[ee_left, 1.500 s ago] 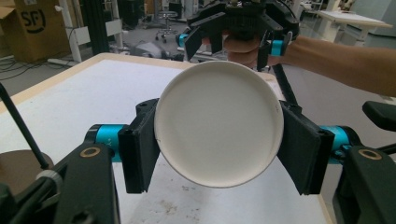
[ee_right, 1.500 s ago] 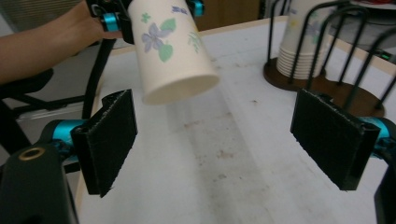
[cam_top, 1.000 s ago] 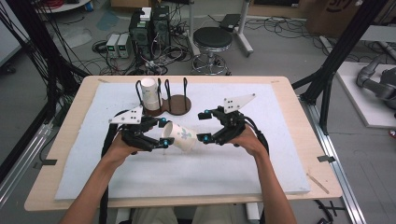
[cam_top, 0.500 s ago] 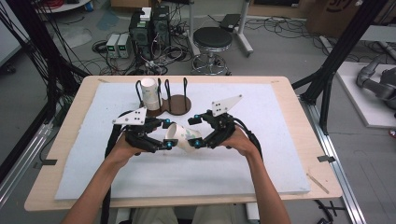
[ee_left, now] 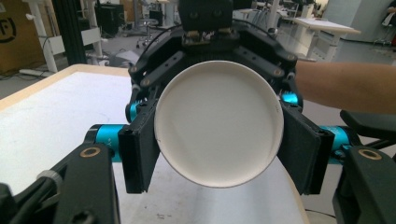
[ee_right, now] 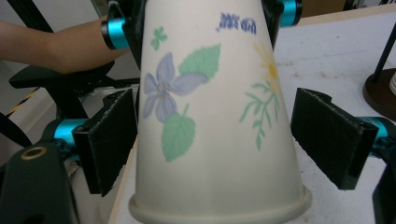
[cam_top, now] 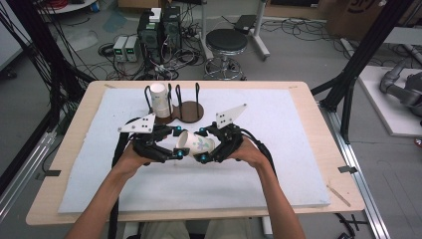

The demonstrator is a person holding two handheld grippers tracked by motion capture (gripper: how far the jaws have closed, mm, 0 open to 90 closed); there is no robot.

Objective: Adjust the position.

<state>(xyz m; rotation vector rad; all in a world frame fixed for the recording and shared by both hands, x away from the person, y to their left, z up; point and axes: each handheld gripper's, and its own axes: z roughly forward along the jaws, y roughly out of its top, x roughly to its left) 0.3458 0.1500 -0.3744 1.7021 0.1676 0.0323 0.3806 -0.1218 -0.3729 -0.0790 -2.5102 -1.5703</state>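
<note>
A: Which gripper holds the paper cup?

B: The left gripper — in its own view the cup lies clamped between the pads. The cup is held on its side above the white mat, just in front of the wooden cup rack.

A: And the right gripper?

B: Its jaws stand parted round the cup — the pads stand clear of the flowered wall. A second cup stands in the rack.

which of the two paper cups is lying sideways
The flowered cup between the two grippers lies on its side, above the table. The plain white cup stands upright in the wire rack.
</note>
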